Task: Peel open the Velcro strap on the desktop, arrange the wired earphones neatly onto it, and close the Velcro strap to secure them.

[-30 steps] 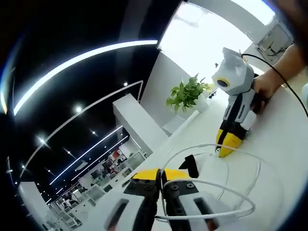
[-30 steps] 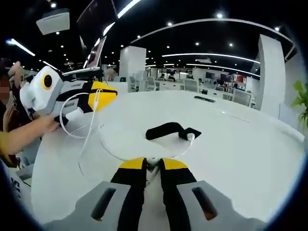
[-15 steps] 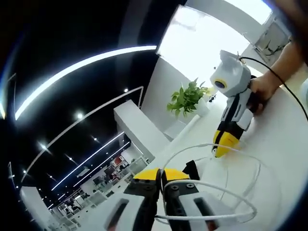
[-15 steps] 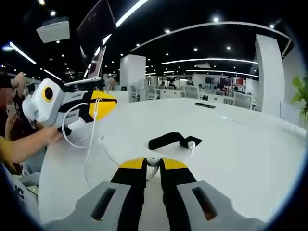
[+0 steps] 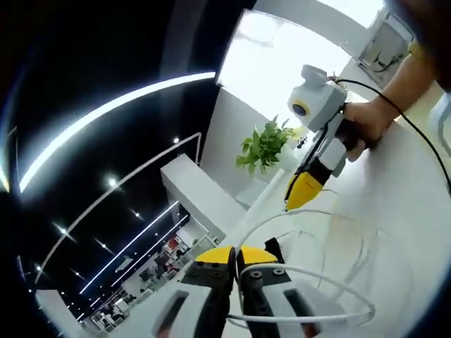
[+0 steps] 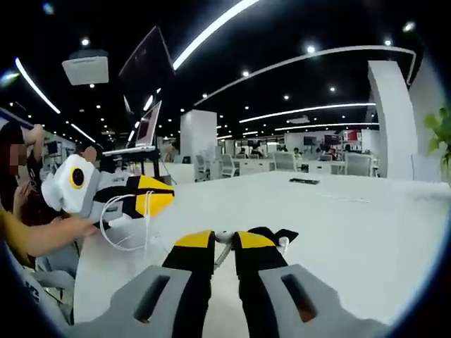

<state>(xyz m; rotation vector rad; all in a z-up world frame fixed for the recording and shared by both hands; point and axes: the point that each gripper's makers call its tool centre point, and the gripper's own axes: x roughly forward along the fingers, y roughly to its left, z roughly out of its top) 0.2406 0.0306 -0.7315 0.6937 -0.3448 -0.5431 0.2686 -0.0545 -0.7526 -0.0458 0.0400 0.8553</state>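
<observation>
Nearest the left gripper view's lens, the left gripper (image 5: 236, 255) is clamped on the thin white earphone cable (image 5: 331, 280), which loops over the white desktop (image 5: 416, 232). Beyond it, the right gripper (image 6: 223, 241) pinches a white earpiece (image 6: 223, 237) beside the black Velcro strap (image 6: 276, 234), with a green potted plant (image 5: 265, 144) farther off.

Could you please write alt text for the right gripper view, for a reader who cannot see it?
The right gripper, shut on the white earphone cable, sits low over a white desktop with the black Velcro strap just beyond its tips. At left, the left gripper, held by a person's hand, carries loops of the cable.
</observation>
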